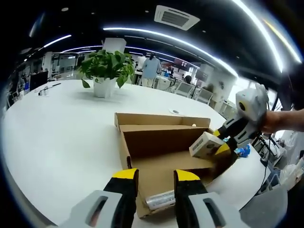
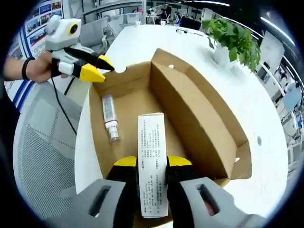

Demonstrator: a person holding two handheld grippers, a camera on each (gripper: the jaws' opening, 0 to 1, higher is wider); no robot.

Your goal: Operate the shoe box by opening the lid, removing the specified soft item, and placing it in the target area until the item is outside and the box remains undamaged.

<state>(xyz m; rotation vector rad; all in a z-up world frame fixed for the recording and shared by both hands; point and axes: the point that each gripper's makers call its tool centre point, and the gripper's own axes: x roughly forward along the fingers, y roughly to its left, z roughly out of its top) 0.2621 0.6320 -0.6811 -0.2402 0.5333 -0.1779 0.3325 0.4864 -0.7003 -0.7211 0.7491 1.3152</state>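
Currently, in the left gripper view, the left gripper (image 1: pixel 156 185) rises from the bottom with its yellow-tipped fingers (image 1: pixel 124 183) a little apart and holding nothing, poised at the near edge of an open cardboard shoe box (image 1: pixel 164 142). A small silvery tube (image 1: pixel 160 200) lies in the box just beyond those fingers. The box sits on a round white worktop (image 1: pixel 61 128), its lid flap standing open along the far side. Behind it stands a potted plant (image 1: pixel 107 71). To the right, the right gripper (image 1: pixel 223 142) comes in, held by a person's hand (image 1: pixel 275 121), its fingers closed on a small white carton (image 1: pixel 205 145) lifted over the box's right end.

In the right gripper view, the left gripper (image 2: pixel 102 69) appears at upper left over the box's far corner (image 2: pixel 118 78), fingers nearly together and empty. Below it the tube (image 2: pixel 110 118) lies on the box floor, long axis running away from the camera. At centre the white printed carton (image 2: pixel 152 161) is clamped between the right gripper's fingers (image 2: pixel 124 183), its long axis pointing straight ahead into the box. The plant (image 2: pixel 232 38) stands at upper right.
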